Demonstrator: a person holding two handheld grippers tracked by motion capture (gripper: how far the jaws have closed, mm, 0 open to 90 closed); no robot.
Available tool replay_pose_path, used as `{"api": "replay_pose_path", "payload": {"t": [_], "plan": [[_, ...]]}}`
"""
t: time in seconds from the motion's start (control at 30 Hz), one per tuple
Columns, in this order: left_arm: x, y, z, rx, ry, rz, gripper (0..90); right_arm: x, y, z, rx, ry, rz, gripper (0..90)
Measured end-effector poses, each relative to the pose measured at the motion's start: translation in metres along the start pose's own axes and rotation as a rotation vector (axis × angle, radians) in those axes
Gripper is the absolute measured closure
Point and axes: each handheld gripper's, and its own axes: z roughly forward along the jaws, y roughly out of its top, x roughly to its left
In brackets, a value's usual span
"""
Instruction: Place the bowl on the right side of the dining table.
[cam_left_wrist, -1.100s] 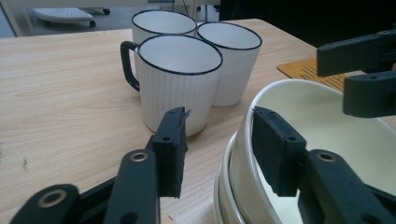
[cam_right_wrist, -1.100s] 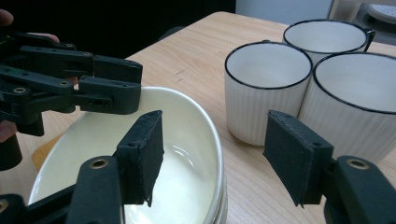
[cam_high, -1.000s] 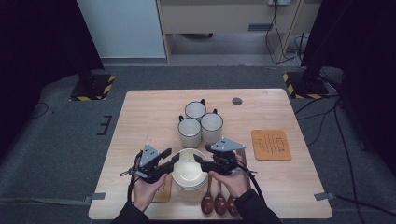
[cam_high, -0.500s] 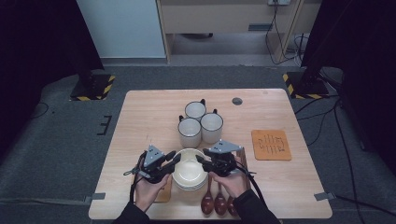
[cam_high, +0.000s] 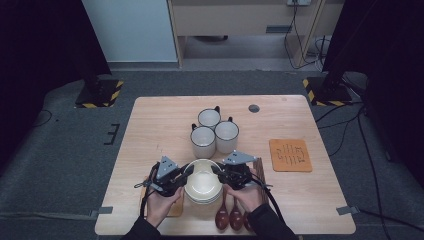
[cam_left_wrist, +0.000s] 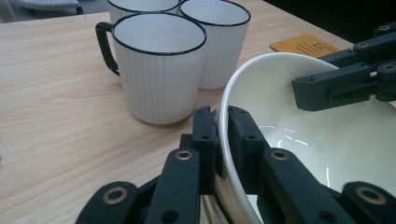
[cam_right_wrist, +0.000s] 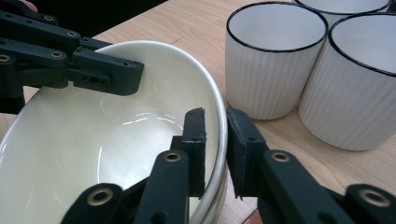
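Note:
A stack of cream bowls (cam_high: 202, 186) sits at the table's near edge between my two grippers. My left gripper (cam_high: 186, 175) pinches the left rim of the top bowl (cam_left_wrist: 327, 140), one jaw inside and one outside; its jaws have just been closing and are shut on the rim (cam_left_wrist: 223, 135). My right gripper (cam_high: 216, 173) straddles the opposite rim of the top bowl (cam_right_wrist: 93, 140) in the same way. Its jaws have just been closing too, and the pads press on the rim (cam_right_wrist: 215, 135). Each gripper view shows the other gripper's jaw across the bowl.
Three white black-rimmed mugs (cam_high: 215, 132) stand just beyond the bowls, close to both grippers. Brown spoons (cam_high: 227, 217) and dark chopsticks (cam_high: 259, 167) lie by the right hand. An orange coaster (cam_high: 290, 155) lies to the right. A wooden coaster (cam_high: 174, 207) is under the left hand.
Both grippers' jaws have narrowed onto the top bowl's rim. The hands and the bowls have kept their places.

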Motion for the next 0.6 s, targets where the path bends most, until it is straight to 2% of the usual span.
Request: {"api": "replay_pose_path", "payload": {"t": [0.6], "plan": [[-0.0003, 0.0000, 0.0004, 0.003, 0.001, 0.009, 82.2, 0.0020, 0.0017, 0.0034, 0.015, -0.020, 0.002, 81.4]]}}
